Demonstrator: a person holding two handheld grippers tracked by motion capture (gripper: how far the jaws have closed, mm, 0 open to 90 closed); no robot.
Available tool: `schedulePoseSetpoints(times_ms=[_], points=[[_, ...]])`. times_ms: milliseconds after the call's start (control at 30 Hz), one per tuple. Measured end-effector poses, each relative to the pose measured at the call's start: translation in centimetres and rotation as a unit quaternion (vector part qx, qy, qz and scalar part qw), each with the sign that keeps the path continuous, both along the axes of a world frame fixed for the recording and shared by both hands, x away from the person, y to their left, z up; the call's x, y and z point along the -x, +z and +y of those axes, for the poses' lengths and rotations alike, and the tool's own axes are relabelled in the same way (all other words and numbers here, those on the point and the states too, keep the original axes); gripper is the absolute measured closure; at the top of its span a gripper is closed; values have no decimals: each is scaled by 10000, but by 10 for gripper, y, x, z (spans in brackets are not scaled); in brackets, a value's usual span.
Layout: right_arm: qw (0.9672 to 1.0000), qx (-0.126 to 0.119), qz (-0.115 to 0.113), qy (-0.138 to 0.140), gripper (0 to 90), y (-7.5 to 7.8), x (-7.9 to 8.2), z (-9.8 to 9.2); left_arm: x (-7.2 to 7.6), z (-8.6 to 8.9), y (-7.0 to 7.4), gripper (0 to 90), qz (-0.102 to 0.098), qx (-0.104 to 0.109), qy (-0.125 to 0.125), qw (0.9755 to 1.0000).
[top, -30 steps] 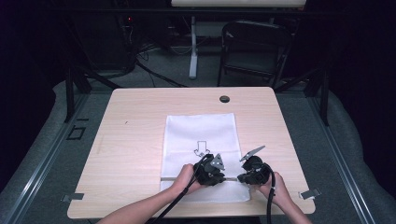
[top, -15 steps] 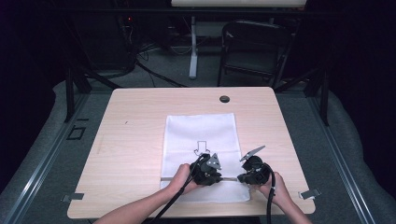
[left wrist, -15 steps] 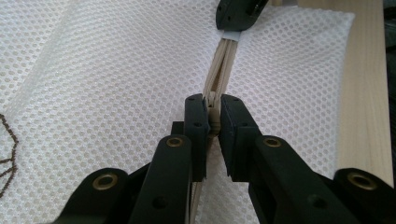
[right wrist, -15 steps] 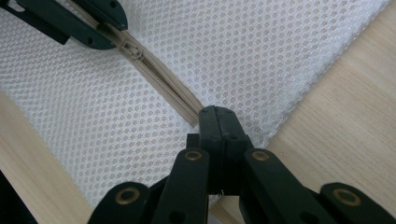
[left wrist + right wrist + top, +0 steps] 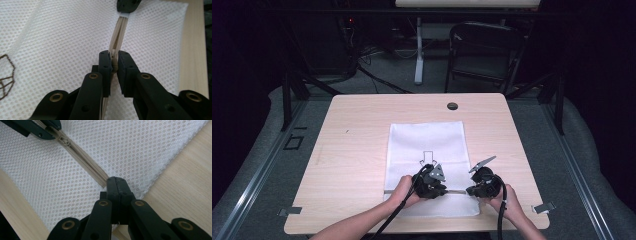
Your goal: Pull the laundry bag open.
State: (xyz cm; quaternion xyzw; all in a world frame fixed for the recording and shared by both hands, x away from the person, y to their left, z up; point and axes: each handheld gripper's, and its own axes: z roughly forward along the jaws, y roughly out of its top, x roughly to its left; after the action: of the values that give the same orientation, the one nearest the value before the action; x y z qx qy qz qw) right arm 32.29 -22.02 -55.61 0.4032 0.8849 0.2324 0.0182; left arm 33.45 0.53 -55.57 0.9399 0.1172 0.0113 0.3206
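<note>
A white mesh bag (image 5: 427,142) lies flat on the wooden table (image 5: 352,150), with a beige zipper (image 5: 457,191) running across its near end. My left gripper (image 5: 445,189) is shut on the zipper pull (image 5: 114,65); the jaws pinch it from both sides, and the open zipper tape (image 5: 119,37) runs away from them. My right gripper (image 5: 469,191) is shut on the zipper's end (image 5: 104,182) near the bag's right edge. In the right gripper view the slider (image 5: 65,142) sits up the zipper at the left gripper's jaws.
A brown arrow outline (image 5: 428,156) is printed on the bag's middle. A round cable hole (image 5: 452,106) sits near the table's far edge. A chair (image 5: 484,50) and a stand's leg (image 5: 418,55) are on the floor beyond the table. Bare wood lies on both sides of the bag.
The left gripper has crept slightly to the left along the zipper. The right gripper has stayed where it was.
</note>
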Motion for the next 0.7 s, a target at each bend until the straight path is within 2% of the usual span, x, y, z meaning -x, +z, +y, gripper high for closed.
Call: schedulePoseSetpoints(times_ms=[133, 167, 267, 300, 400, 700], points=[[10000, 0, 3, 4, 900, 0, 0, 0, 0, 2, 0, 818, 22, 32, -18, 10000], [10000, -2, 3, 4, 900, 0, 0, 0, 1, 2, 0, 818, -25, -31, -47, 10000], [10000, 38, 7, 25, 900, 0, 0, -1, -1, 7, 0, 818, 54, 69, -9, 10000], [10000, 15, -6, 3, 900, 0, 0, 0, 0, 8, 0, 818, 36, 3, 24, 10000], [10000, -15, -8, -11, 900, 0, 0, 0, 1, 10, 0, 818, -5, -6, -14, 10000], [10000, 42, 33, 38, 900, 1, -1, -1, 0, 17, 0, 818, 58, 75, 35, 9999]])
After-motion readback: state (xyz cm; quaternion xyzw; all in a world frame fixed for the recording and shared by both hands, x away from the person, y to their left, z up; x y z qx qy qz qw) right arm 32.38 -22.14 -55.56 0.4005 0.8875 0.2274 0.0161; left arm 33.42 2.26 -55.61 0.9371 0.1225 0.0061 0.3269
